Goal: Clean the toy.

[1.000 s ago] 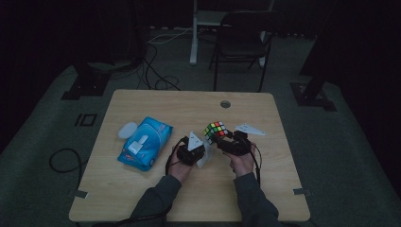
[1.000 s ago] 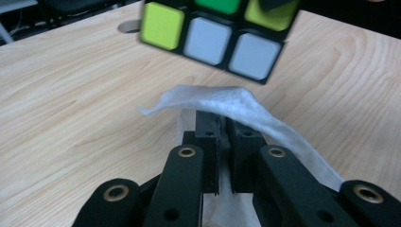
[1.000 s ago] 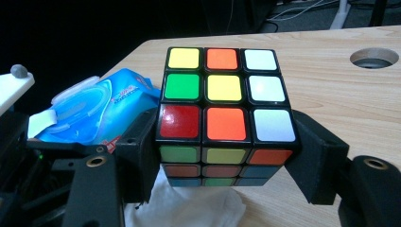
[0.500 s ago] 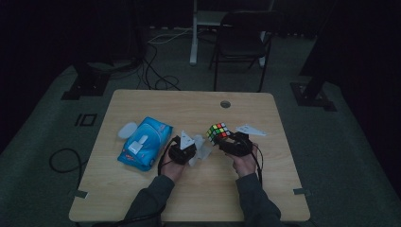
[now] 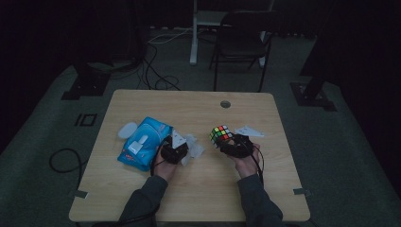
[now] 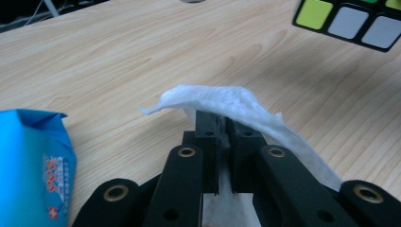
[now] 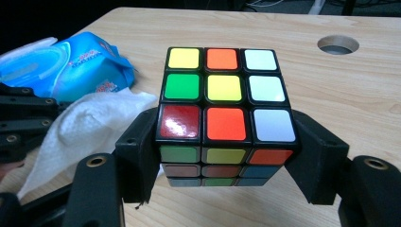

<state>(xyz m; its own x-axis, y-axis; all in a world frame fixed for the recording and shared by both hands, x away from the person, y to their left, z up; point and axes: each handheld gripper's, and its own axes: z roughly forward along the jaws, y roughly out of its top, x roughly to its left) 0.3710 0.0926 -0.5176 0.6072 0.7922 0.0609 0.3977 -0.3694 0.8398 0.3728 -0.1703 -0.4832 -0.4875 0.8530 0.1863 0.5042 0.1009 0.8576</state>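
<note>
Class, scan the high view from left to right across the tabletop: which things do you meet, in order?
Blue wipes pack → left gripper pinching a white wipe → Rubik's cube held by the right gripper.

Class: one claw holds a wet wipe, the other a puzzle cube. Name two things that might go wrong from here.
1. The wipe is pinched by a small fold in the left claw; wiping may tug it free.
2. The right claw clamps the cube only by its lower side faces; a push might twist it loose.

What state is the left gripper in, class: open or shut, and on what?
Shut. In the left gripper view, the left gripper has its jaws pressed together on a white wipe draped over their tips.
</note>
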